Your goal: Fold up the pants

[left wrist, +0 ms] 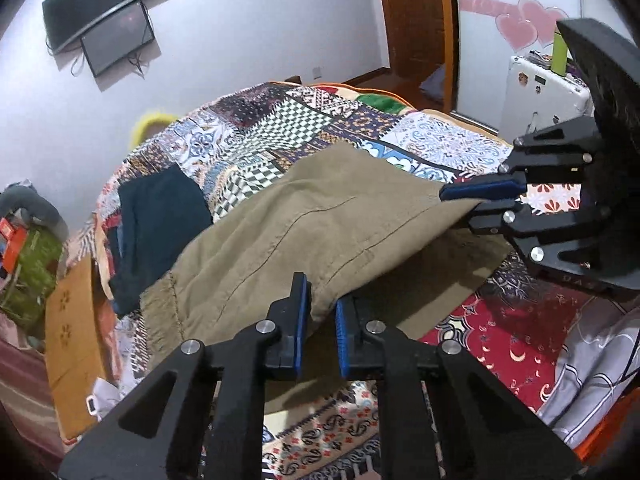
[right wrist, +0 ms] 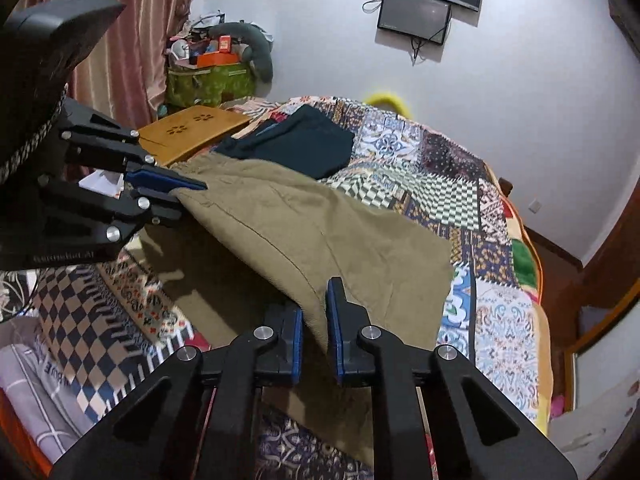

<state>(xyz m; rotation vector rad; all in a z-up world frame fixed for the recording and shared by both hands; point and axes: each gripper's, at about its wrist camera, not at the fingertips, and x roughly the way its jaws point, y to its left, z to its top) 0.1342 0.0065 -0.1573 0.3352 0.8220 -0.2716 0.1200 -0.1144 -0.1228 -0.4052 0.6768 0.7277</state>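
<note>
Now your left gripper [left wrist: 322, 312] pinches the near edge of the khaki pants [left wrist: 304, 224], your right gripper [right wrist: 314, 320] clamped on that same edge further along. The pants stretch away from both across the patchwork quilt [left wrist: 280, 120], so the fold runs forward, toward the dark folded garment [left wrist: 160, 216].

On the black body of the left tool [right wrist: 191, 187], a line of pale lettering is seen but cannot be made out. Partial letters are printed on the grey-white striped bedding [right wrist: 36, 396], unreadable too.
</note>
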